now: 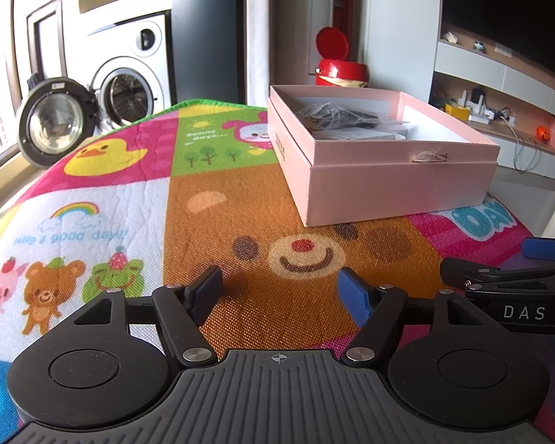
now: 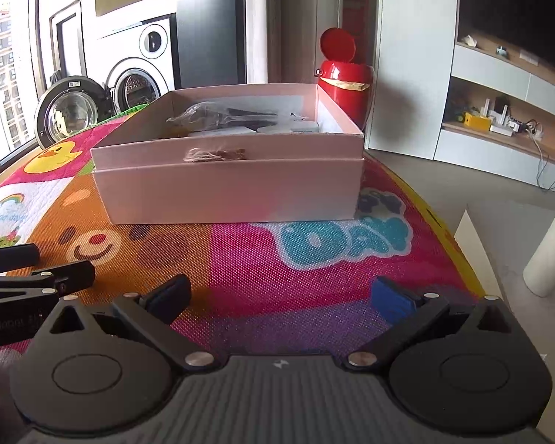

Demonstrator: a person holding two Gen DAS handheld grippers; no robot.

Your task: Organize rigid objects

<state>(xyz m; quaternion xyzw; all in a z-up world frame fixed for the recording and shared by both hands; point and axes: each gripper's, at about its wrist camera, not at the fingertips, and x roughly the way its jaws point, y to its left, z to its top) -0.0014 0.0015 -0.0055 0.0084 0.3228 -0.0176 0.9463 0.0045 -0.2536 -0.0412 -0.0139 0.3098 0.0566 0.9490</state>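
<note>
An open pink cardboard box [image 1: 388,185] [image 2: 229,188] stands on a colourful cartoon play mat [image 1: 211,222] [image 2: 277,270]. Inside lie a clear plastic bag of dark items [image 2: 211,114] [image 1: 333,114] and flat white pieces [image 2: 292,127]. A twine bow [image 2: 214,154] sits on the box's near wall. My left gripper [image 1: 281,292] is open over the mat's bear face, short of the box, with nothing between its fingers. To its right, my right gripper [image 2: 281,296] is also open and empty, facing the box's near wall. Each gripper shows in the other's view [image 1: 488,257] [image 2: 55,262].
A red lidded bin [image 1: 338,68] [image 2: 346,81] stands behind the box. A washing machine with its door [image 1: 53,122] swung open is at the back left. Shelves with small items [image 2: 499,118] line the right wall. The mat's right edge [image 2: 458,244] drops to a grey floor.
</note>
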